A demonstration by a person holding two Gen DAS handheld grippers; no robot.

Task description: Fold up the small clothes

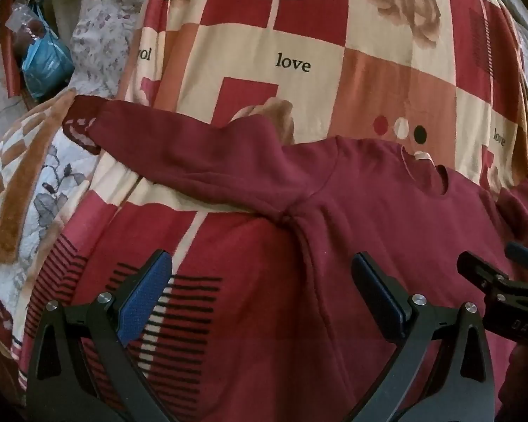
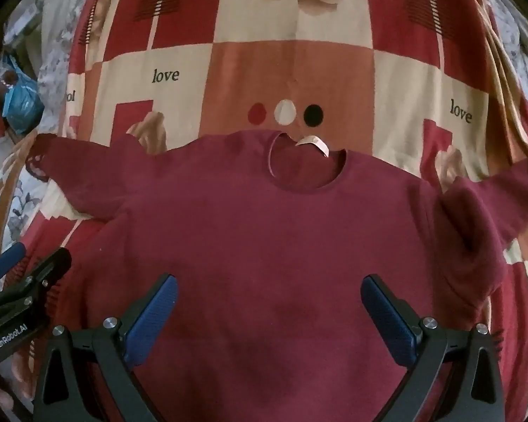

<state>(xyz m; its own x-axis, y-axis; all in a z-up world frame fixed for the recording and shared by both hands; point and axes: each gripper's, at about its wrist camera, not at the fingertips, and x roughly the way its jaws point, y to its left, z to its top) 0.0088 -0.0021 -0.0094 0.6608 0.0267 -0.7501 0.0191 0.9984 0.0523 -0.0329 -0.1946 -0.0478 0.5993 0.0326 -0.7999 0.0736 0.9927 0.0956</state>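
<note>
Maroon sweater [image 2: 271, 232] flat on bedspread [image 2: 292, 66], sleeves spread; both hand-held grippers [image 1: 260, 292] [image 2: 269, 306] wide apart, empty.

Sweater's [image 2: 281, 239] hem hidden below the claws.

Both wrist views look down closely, sharing the maroon sweater [image 2: 264, 232] on the bedspread [image 2: 292, 66].

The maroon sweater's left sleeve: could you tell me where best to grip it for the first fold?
Grip the left sleeve near its cuff, coming from above with the left gripper. It lies flat and stretched outward on the blanket, so the thin end probably pinches easiest.
</note>
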